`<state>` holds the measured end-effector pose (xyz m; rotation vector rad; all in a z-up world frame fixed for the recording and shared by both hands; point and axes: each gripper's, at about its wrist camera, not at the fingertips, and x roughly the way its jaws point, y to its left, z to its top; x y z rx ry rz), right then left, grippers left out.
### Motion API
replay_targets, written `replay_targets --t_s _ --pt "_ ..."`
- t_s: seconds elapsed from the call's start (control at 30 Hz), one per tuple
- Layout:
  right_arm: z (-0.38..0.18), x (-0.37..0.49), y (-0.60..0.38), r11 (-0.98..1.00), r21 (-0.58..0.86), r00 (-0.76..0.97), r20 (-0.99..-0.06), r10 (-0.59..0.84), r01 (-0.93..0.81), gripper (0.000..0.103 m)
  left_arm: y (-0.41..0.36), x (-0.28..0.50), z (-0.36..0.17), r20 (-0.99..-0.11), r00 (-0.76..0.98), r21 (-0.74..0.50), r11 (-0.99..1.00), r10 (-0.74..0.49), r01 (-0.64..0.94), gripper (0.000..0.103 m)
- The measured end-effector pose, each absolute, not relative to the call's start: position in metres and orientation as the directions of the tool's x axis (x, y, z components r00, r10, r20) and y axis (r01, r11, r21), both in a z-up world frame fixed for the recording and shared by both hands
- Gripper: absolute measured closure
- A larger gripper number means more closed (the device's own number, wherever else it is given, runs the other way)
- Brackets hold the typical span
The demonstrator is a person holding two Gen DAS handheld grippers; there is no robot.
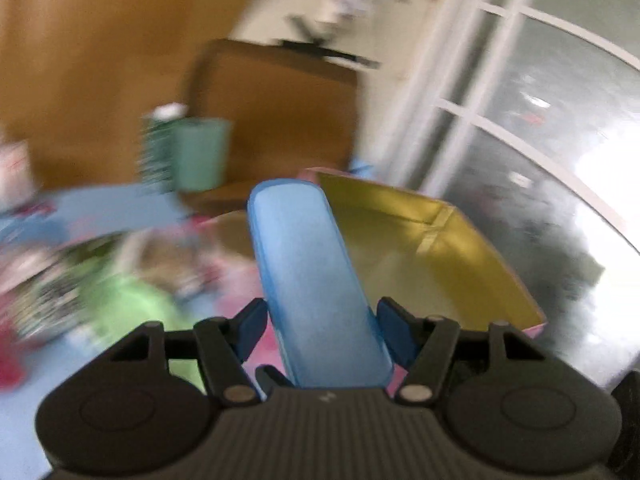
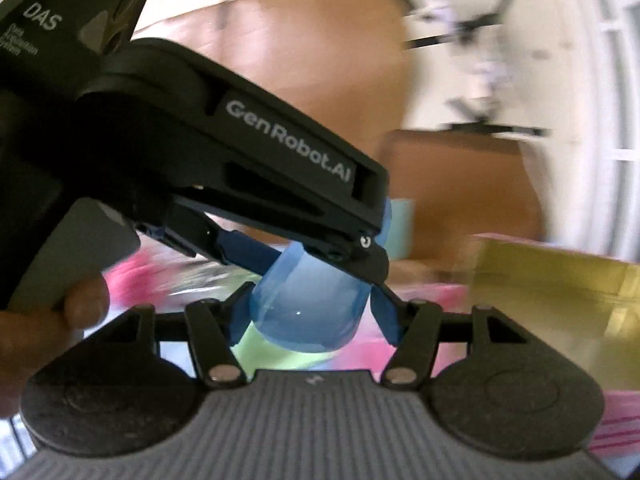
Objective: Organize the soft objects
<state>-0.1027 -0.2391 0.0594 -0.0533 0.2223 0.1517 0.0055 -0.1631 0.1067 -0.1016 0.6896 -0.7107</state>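
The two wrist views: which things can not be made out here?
- Left wrist: pile left of blue object is motion-blurred.
- Left wrist: yellow box floor partly hidden by that object.
- Right wrist: left gripper covers the blue object's far end.
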Motion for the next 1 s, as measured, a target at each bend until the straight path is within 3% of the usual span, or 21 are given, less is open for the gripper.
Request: replay_targets --t_s 0.17,0.23,0.43,0.6,0.7,0.8,0.93,1.0 --pt "0.061 -0.093 -0.303 0.999 -0.041 0.977 -0.212 -0.04 0.032 0.04 -0.242 0.021 0.103 -0.542 0.462 -0.339 0.685 -0.702 0.644 0.038" --pt "0.053 -0.087 -0.324 0.995 -0.041 0.962 -0.255 -0.095 0.087 0.04 -0.259 0.022 0.096 -0.557 0.467 -0.327 0.698 -0.687 0.638 0.036" --pt "0.049 -0.101 -0.351 0.984 0.086 0.968 -0.215 -0.132 0.153 0.038 -0.218 0.02 0.092 -0.499 0.528 -0.358 0.718 -0.687 0.597 0.031" --pt "0.064 -0.095 -0.318 0.993 0.116 0.986 -0.157 0.049 -0.031 0.051 -0.106 0.008 0.086 -0.446 0.651 -0.363 0.789 -0.614 0.495 0.031" --pt "0.063 -0.077 -0.277 0.967 0.113 0.943 -0.223 0.247 -0.227 0.059 -0.031 -0.005 0.074 -0.469 0.738 -0.318 0.873 -0.485 0.371 0.031" --pt "0.06 -0.055 -0.227 0.928 0.096 0.879 -0.297 0.372 -0.36 0.059 0.039 -0.018 0.059 -0.511 0.789 -0.295 0.932 -0.341 0.212 0.031" --pt "0.068 0.006 -0.172 0.893 0.158 0.814 -0.366 0.45 -0.422 0.058 0.103 -0.031 0.047 -0.524 0.803 -0.369 0.925 -0.284 0.086 0.031" --pt "0.07 0.043 -0.156 0.89 0.194 0.792 -0.408 0.455 -0.412 0.052 0.122 -0.039 0.043 -0.516 0.812 -0.395 0.917 -0.272 0.057 0.031"
